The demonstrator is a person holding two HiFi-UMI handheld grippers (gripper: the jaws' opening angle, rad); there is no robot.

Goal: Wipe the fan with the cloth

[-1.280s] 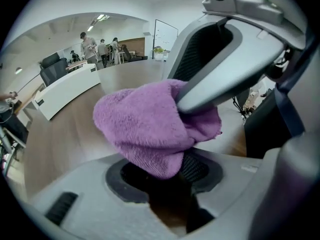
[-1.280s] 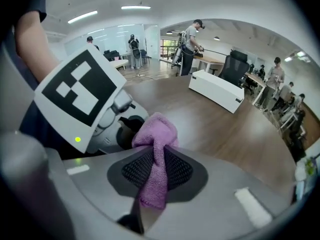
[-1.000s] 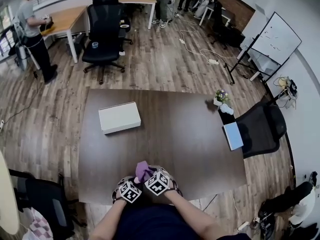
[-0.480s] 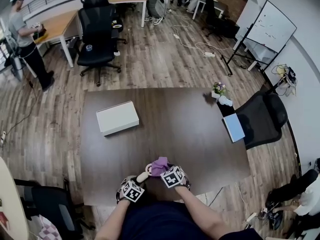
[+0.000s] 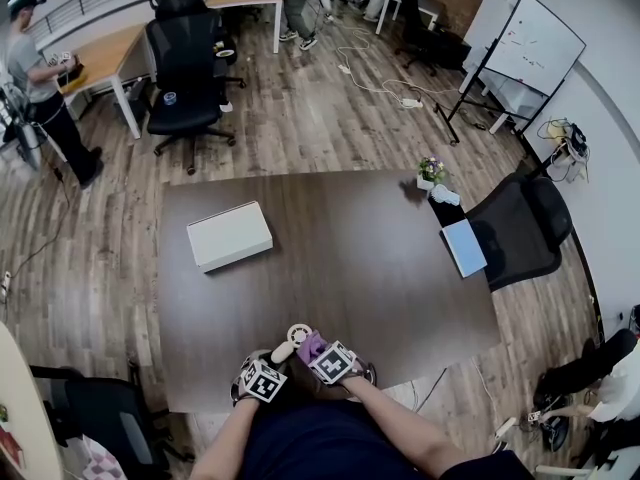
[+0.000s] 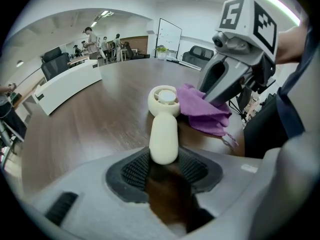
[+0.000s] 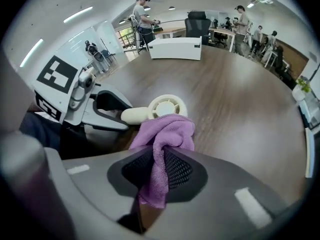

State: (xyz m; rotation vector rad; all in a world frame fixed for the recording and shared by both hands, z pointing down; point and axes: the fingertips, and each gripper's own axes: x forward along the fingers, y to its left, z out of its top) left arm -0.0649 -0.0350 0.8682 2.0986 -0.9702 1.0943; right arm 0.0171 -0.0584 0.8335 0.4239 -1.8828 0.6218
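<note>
Bright, even indoor light from ceiling strips [image 7: 79, 14] at 10 o'clock in the right gripper view. Shadows soft. Heavy fisheye everywhere, black corners on both gripper views. Cloth [image 7: 155, 184] soft-focus at 6 o'clock. Table [image 5: 380, 268] has mild sheen, no glare.

Cream handheld fan [image 6: 164, 120], round head up; bunched purple cloth [image 7: 167, 134] against its rim
</note>
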